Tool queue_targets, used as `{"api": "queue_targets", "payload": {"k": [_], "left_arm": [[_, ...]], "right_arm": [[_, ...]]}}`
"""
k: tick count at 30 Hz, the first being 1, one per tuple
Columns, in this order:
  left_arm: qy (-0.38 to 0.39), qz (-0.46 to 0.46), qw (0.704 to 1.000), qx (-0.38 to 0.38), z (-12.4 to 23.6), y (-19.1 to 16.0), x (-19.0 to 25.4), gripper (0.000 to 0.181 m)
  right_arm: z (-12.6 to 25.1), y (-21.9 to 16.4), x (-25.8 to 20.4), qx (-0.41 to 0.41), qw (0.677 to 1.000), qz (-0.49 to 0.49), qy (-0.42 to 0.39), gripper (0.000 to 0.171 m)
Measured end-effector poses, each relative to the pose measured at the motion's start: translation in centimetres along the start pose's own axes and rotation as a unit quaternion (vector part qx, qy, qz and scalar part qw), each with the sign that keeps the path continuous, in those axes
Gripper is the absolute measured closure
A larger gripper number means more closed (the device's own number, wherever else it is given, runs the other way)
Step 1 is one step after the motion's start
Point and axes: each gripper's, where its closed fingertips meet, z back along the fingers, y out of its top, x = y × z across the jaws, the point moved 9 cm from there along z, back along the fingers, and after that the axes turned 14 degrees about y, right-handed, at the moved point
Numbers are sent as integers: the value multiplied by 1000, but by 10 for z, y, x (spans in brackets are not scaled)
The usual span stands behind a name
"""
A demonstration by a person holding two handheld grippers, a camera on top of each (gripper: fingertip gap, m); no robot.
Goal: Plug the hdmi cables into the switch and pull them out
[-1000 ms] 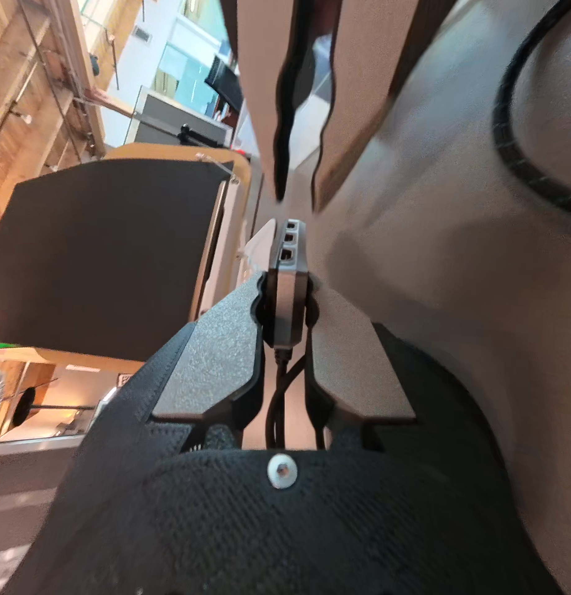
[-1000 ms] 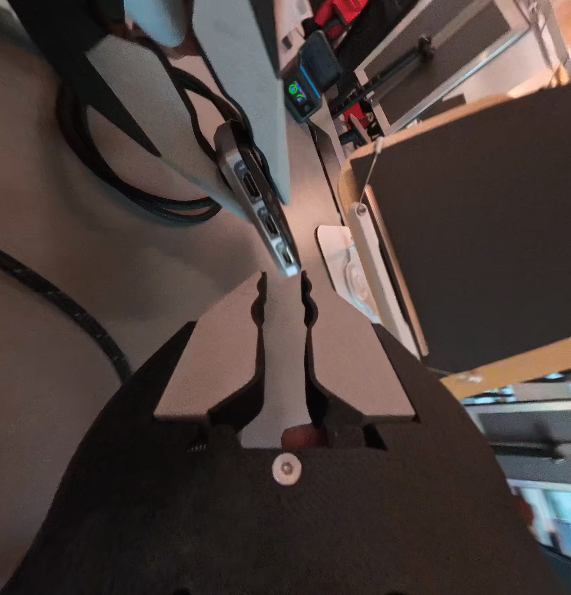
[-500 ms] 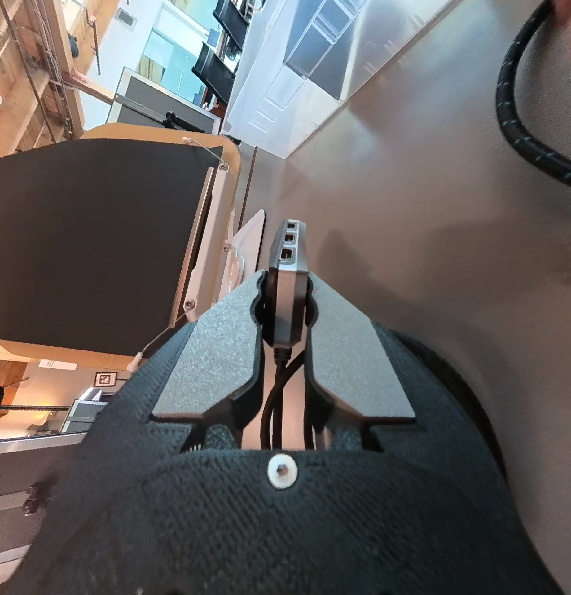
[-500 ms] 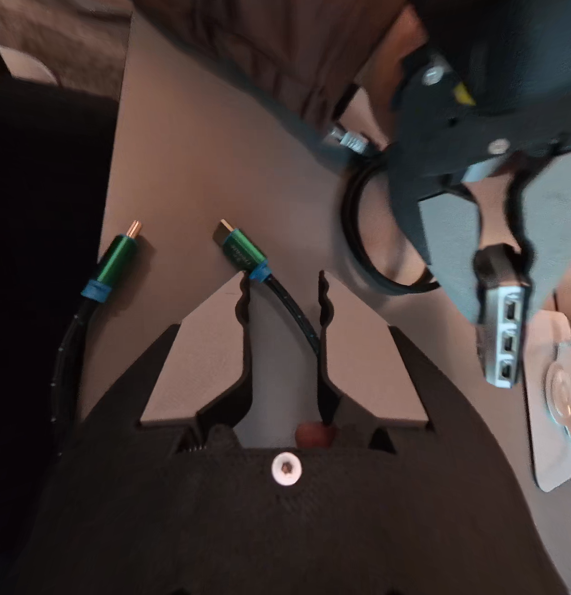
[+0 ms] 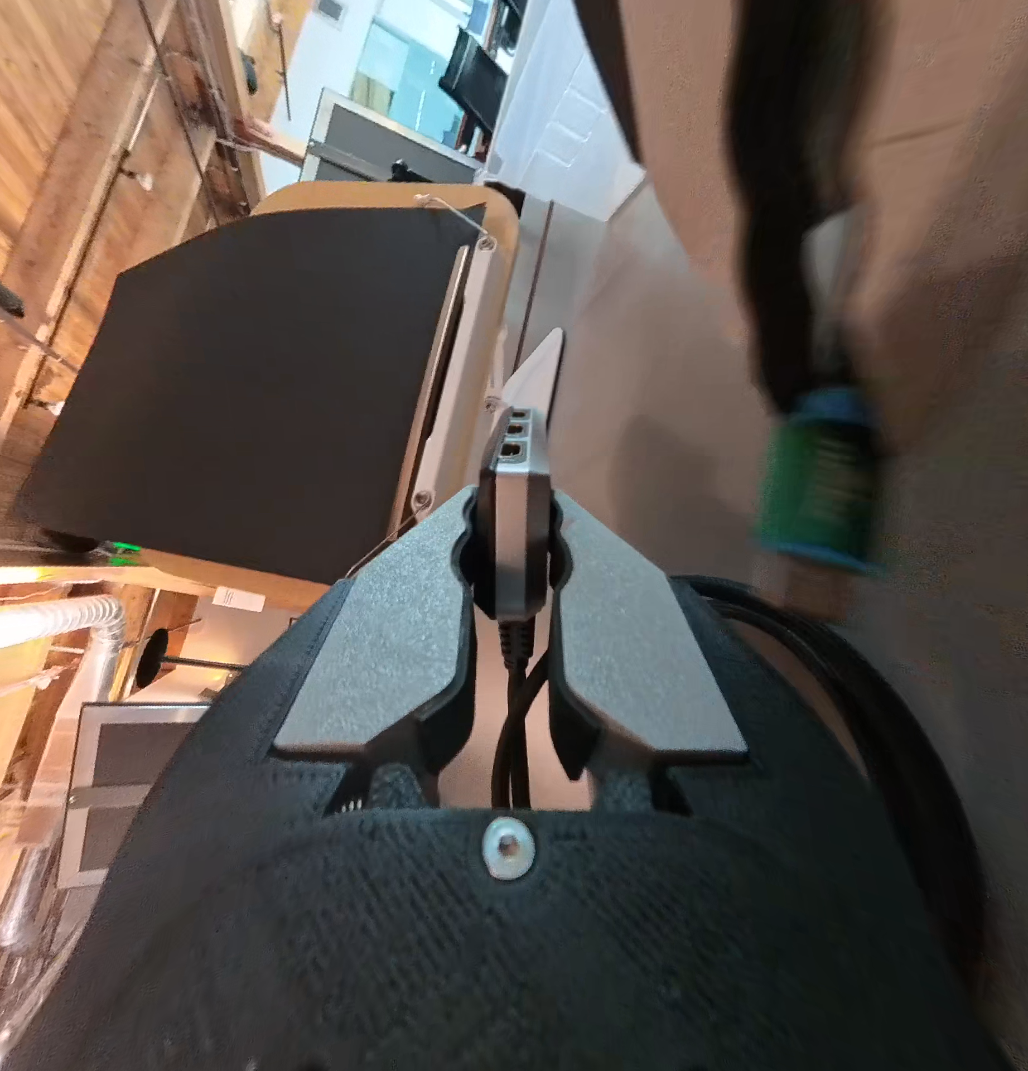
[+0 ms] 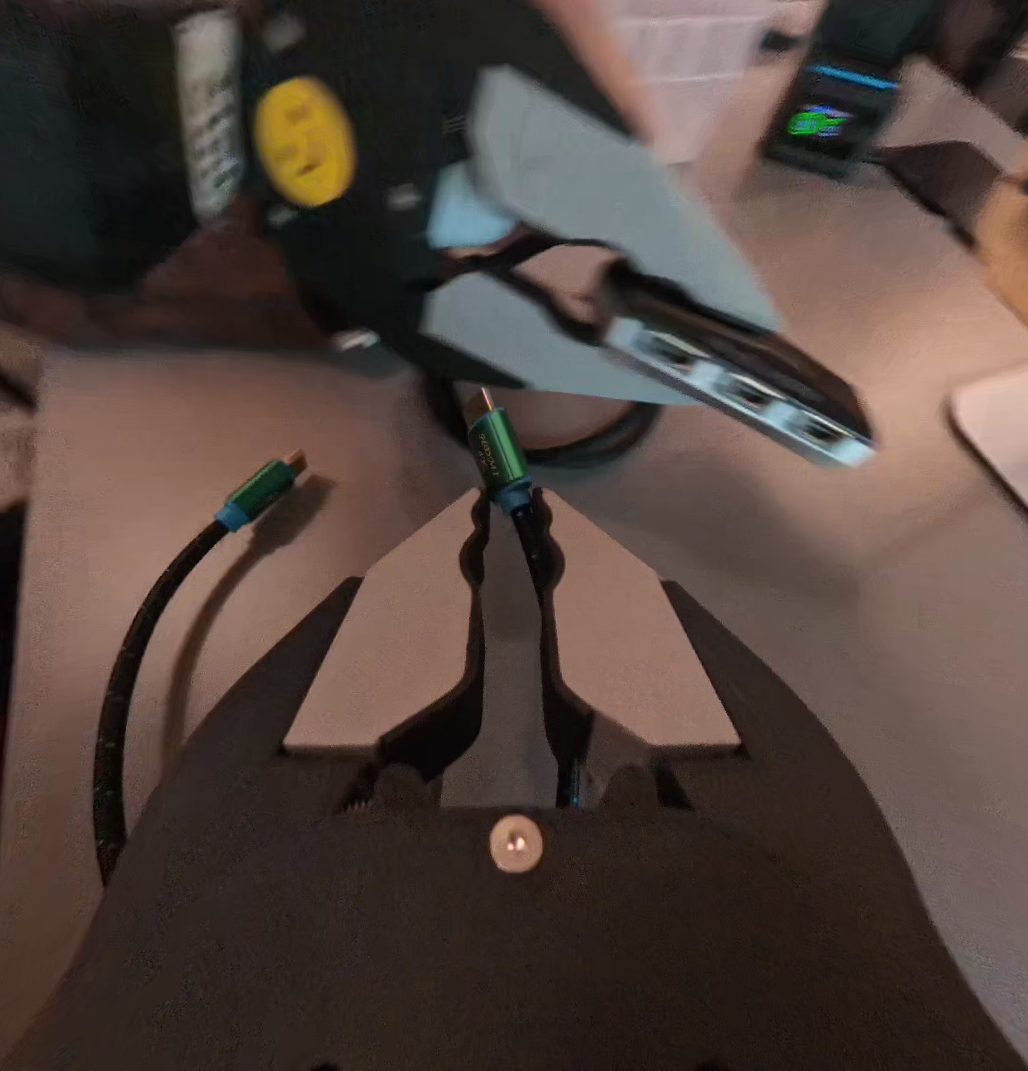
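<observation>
My left gripper (image 5: 514, 510) is shut on the slim grey switch (image 5: 514, 463) and holds it above the table, with its row of ports facing away. The switch (image 6: 731, 394) and its gripper also show in the right wrist view at upper right. My right gripper (image 6: 511, 498) is shut on a black braided HDMI cable just behind its green plug (image 6: 497, 449). The plug points up toward the switch. The same plug (image 5: 818, 481) appears blurred at the right of the left wrist view. A second HDMI cable with a green plug (image 6: 265, 487) lies on the table at left.
The switch's own black lead is coiled (image 6: 587, 446) on the brown table below it. A white pad (image 6: 1010, 434) lies at the right edge. A small device with a lit green screen (image 6: 818, 121) stands at the back. A black panel (image 5: 256, 394) stands to the left. Across from one pair of fingers to the other is roughly 9 centimetres.
My right gripper swung from the switch down to the cables, closed on one behind its plug and lifted it toward the switch. My left gripper kept hold of the switch.
</observation>
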Motion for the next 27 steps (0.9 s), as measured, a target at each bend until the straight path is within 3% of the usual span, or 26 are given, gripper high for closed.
{"api": "queue_targets", "payload": {"k": [3,6,12,20,27], "left_arm": [[13,-2,1000,-7,-1,-6,-3,162],[15,-19,1000,-16,-2,-12,-2,162],[23,-72,997,2,-1,-21,2,161],[14,-72,997,12,-3,-21,8,162],[67,-114,991,34,2,-21,6,163]], "right_arm": [[12,-2,31,65,995,-73,-34,160],[15,-11,48,74,990,-105,-61,161],[12,-25,56,134,967,-216,9,164],[11,-23,55,122,971,-207,12,164],[22,-24,63,206,934,-283,70,165]]}}
